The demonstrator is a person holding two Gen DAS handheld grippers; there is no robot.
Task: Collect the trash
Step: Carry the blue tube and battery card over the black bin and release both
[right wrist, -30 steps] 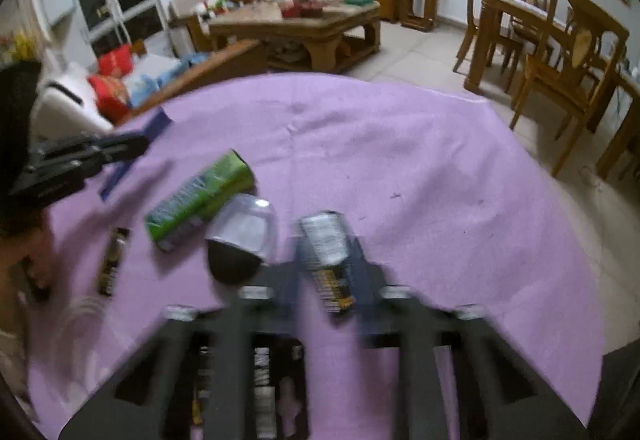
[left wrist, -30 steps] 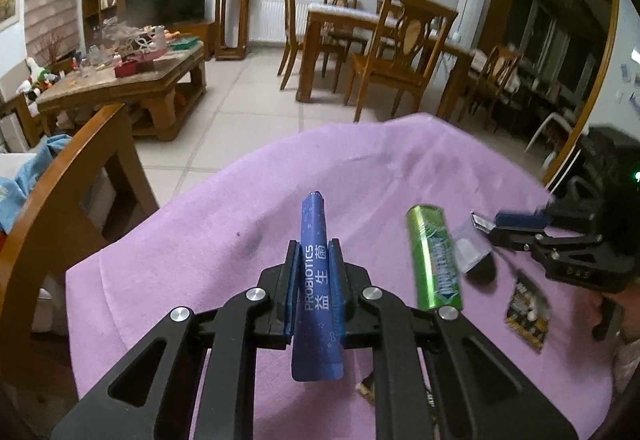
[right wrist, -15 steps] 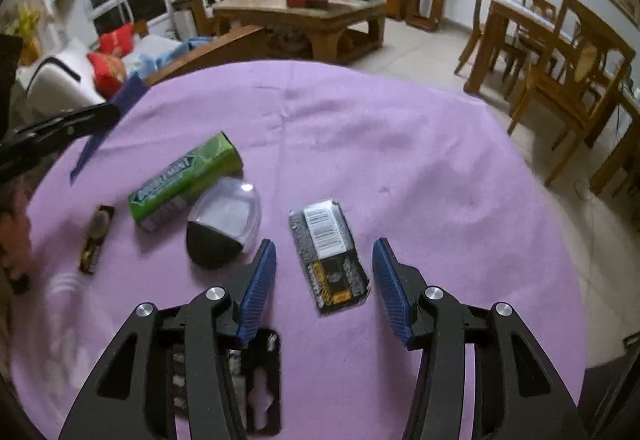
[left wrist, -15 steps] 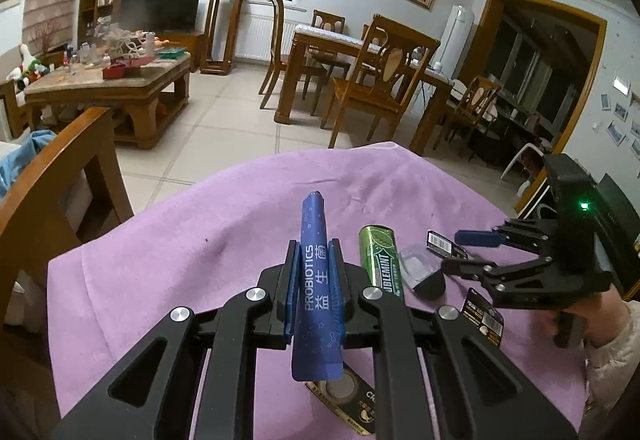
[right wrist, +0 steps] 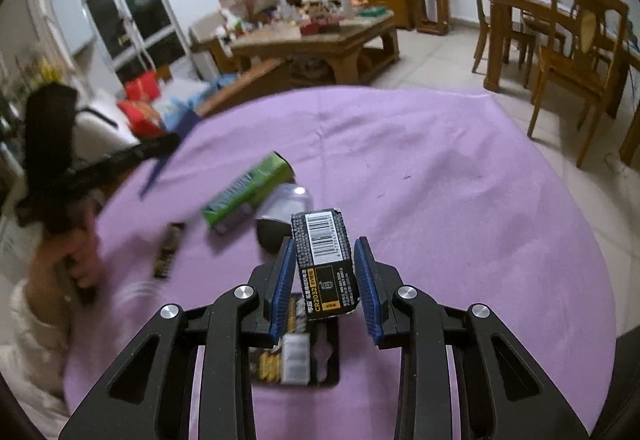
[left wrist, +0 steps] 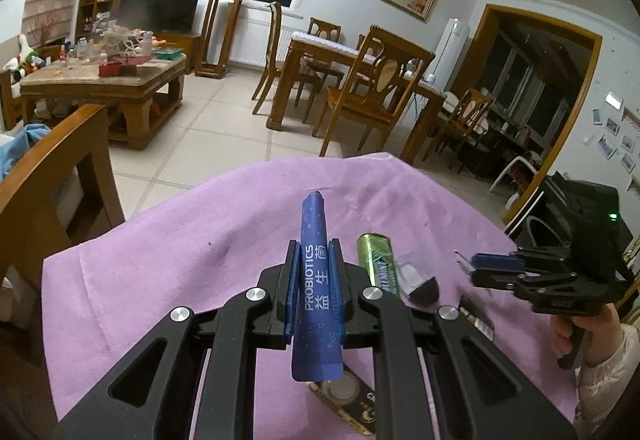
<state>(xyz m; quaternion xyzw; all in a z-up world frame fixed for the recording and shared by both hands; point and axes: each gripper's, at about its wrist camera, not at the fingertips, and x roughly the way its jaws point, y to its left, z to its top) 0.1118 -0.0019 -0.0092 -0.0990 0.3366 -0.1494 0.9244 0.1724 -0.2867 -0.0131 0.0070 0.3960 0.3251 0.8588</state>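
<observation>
A blue sachet point(left wrist: 317, 284) printed PROBIOTICS stands clamped upright, its narrow tip pointing far and its wider end hanging near. A green gum pack point(right wrist: 247, 190) lies flat on the purple cloth point(right wrist: 440, 176), long axis slanting from near left to far right, one end torn open. Just right of it, touching or nearly so, rests a clear plastic blister with a dark base point(right wrist: 280, 214). A black battery card point(right wrist: 326, 264) (marked CR2032, barcode at its far end) is raised off the cloth, upright. Left of the pack lies a small dark wrapper point(right wrist: 168, 250), blurred
</observation>
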